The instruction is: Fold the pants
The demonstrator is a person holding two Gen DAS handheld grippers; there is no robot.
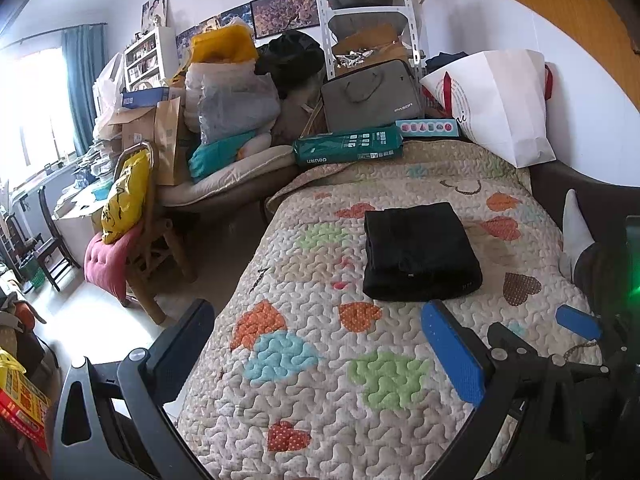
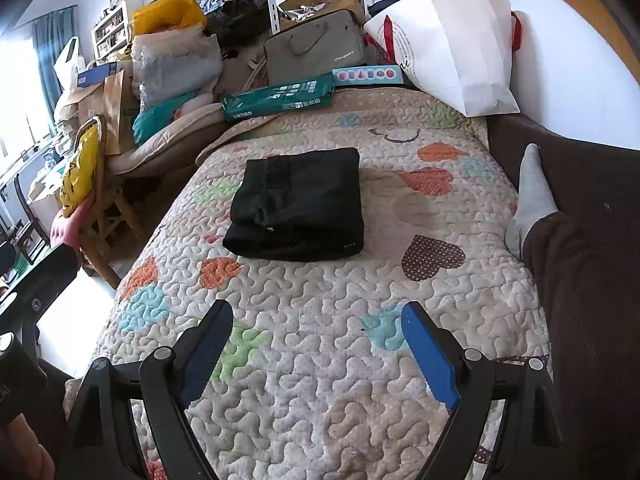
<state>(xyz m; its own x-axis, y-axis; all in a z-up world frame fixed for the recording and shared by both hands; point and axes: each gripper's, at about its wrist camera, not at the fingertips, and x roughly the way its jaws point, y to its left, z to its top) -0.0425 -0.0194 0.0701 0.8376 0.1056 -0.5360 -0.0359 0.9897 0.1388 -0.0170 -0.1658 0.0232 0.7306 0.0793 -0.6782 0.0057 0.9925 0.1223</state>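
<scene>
- Pants (image 2: 298, 206) lie on the quilt (image 2: 320, 360), folded into a compact black rectangle, mid-bed.
- My right hand-held gripper (image 2: 318, 346) stands wide, empty, short of them.
- My left hand-held gripper (image 1: 316, 344) likewise wide, empty.
- Judgement: fold looks complete; only square the edges, pressing lightly, without dragging layers.

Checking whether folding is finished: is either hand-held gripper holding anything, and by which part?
Nothing is held. Both the left hand-held gripper and the right hand-held gripper are open over the quilt, apart from the folded black pants.

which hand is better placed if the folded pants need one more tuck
Right, probably: the folded black pants lie straight ahead of its open tongs; they sit off to the right of the left tongs.
</scene>
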